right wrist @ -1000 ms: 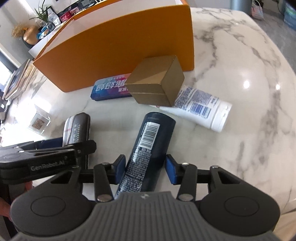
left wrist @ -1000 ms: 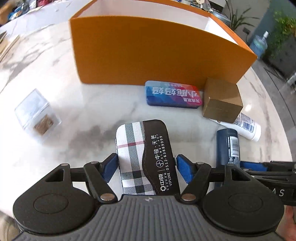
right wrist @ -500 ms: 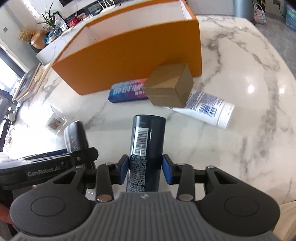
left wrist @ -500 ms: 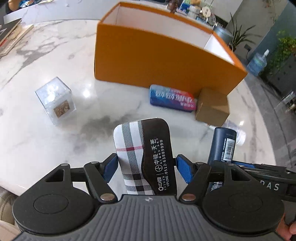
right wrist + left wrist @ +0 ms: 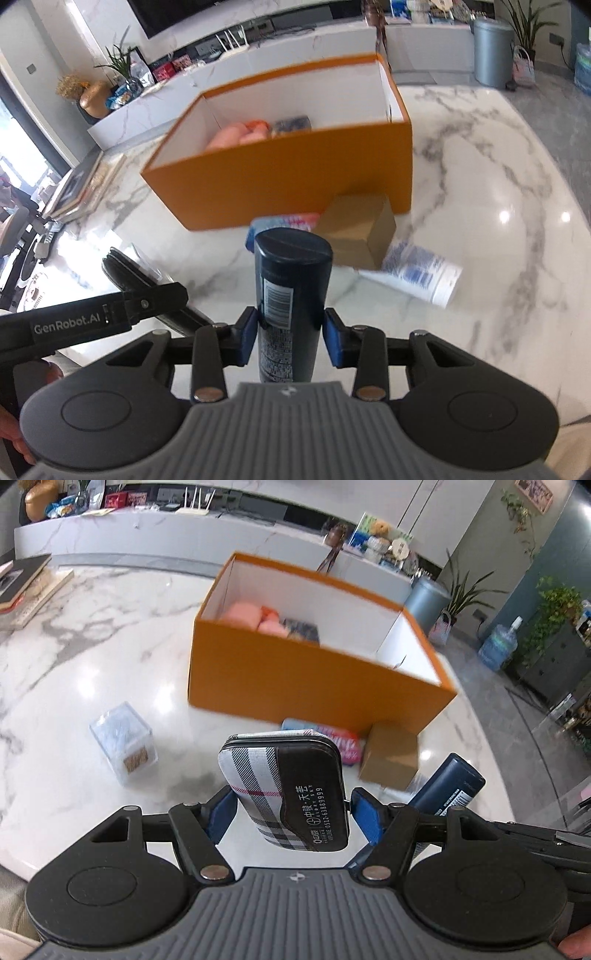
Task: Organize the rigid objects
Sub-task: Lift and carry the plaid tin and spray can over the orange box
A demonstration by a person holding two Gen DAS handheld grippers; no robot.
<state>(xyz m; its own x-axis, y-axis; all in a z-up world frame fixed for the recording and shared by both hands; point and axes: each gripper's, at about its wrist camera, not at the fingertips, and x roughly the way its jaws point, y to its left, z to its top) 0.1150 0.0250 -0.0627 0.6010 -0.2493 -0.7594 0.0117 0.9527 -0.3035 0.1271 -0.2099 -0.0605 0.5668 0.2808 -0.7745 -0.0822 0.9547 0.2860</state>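
A: What was the state of the left tool [image 5: 291, 808]?

B: Its blue pads were pressed against both long sides of the plaid case [image 5: 284, 790], which hung clear of the desk [image 5: 74, 657]. The case's black panel with white print faced the camera.

A: And the right tool [image 5: 289, 332]?

B: It pinched the dark blue bottle [image 5: 290, 295] across the body, with the flat cap end pointing away from the camera and the barcode label facing up. The bottle was off the desk as well. In the left wrist view the same bottle showed at 3 o'clock of the case.

A: Where was the orange box [image 5: 314, 672]?

B: On the desk at 12 o'clock of both tools, open at the top, white inside. Pink items and a dark patterned item lay at its far-left end; they were too blurred to identify.

A: What remained on the desk?

B: A colourful flat tin [image 5: 286, 221] lay against the near wall of the box. A brown carton [image 5: 360, 232] stood just beside it at 3 o'clock. A white tube [image 5: 417, 273] with blue print lay at 4 o'clock of the carton, one end tucked under it. A clear plastic cube [image 5: 123, 742] stood well apart at 9 o'clock of the case.
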